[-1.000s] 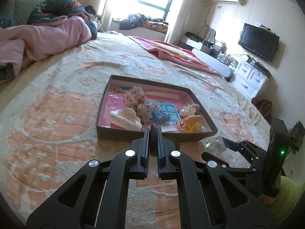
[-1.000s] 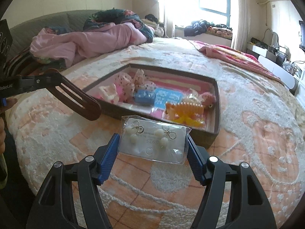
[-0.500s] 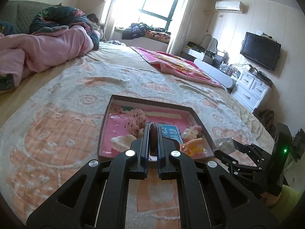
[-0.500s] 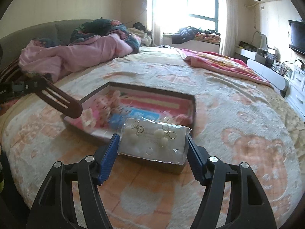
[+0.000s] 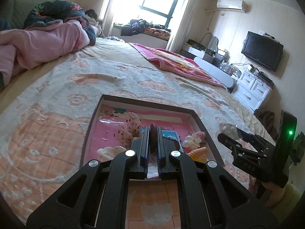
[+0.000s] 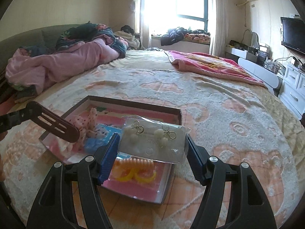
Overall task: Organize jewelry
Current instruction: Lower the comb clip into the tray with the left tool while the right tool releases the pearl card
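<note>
left gripper (image 5: 153, 143): fingers nearly together, clamped on a brown clip (image 5: 153, 138) that stands on edge between the pads; it hangs over the near part of the box.
clip: from the right wrist view it is a flat brown slotted barrette (image 6: 57, 126) sticking out of the left gripper, above the box's left side.
right gripper (image 6: 152, 148): fingers spread fairly wide, pressing the two sides of a clear bag (image 6: 153, 140); it hovers over the box's right half.
bag: holds a white card with two pearl earrings (image 6: 160, 134) on gold bow hooks, lying flat between the blue pads.
box (image 5: 148, 103): shallow, dark-rimmed, pink inside, sitting on the bed (image 5: 57, 99).
in the box: a spotted bow (image 5: 131, 126), a blue card (image 5: 170, 134), a cream claw (image 5: 108, 150), a pink-and-white trinket (image 5: 194, 139) and an orange-yellow piece (image 6: 133, 168) near the front right.
bed: cream-and-peach blanket, pink quilt (image 6: 57, 64) bunched at the head, a pink blanket (image 6: 209, 64) toward the far side.
</note>
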Demonstrator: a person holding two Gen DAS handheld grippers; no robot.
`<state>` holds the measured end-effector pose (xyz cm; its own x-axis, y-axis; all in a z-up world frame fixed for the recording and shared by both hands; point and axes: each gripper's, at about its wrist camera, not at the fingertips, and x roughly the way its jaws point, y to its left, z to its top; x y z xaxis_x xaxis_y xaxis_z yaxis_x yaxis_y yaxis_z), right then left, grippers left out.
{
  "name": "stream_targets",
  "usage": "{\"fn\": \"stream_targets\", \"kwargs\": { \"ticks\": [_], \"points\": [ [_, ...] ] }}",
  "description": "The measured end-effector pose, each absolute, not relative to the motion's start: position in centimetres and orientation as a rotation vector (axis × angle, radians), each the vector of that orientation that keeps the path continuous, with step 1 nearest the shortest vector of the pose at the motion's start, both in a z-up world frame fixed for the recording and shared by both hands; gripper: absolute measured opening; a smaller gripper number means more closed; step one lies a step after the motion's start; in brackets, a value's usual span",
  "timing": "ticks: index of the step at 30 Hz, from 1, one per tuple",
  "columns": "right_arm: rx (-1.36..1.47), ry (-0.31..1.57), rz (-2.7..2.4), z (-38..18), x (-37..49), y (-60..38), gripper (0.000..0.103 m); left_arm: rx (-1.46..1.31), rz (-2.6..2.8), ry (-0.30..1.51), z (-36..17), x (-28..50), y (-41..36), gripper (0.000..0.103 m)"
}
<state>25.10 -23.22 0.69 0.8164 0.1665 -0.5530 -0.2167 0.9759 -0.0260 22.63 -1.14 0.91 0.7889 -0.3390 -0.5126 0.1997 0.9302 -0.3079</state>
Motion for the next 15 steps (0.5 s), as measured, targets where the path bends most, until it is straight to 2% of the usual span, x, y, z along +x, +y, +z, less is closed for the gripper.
{"fn": "stream_targets", "kwargs": {
  "ticks": [15],
  "points": [
    [-0.062, 0.615, 0.204, -1.0, 27.5, -23.4, 0.065, -0.253, -0.304, 0.651, -2.4, 25.8, -1.8, 0.002]
  ]
}}
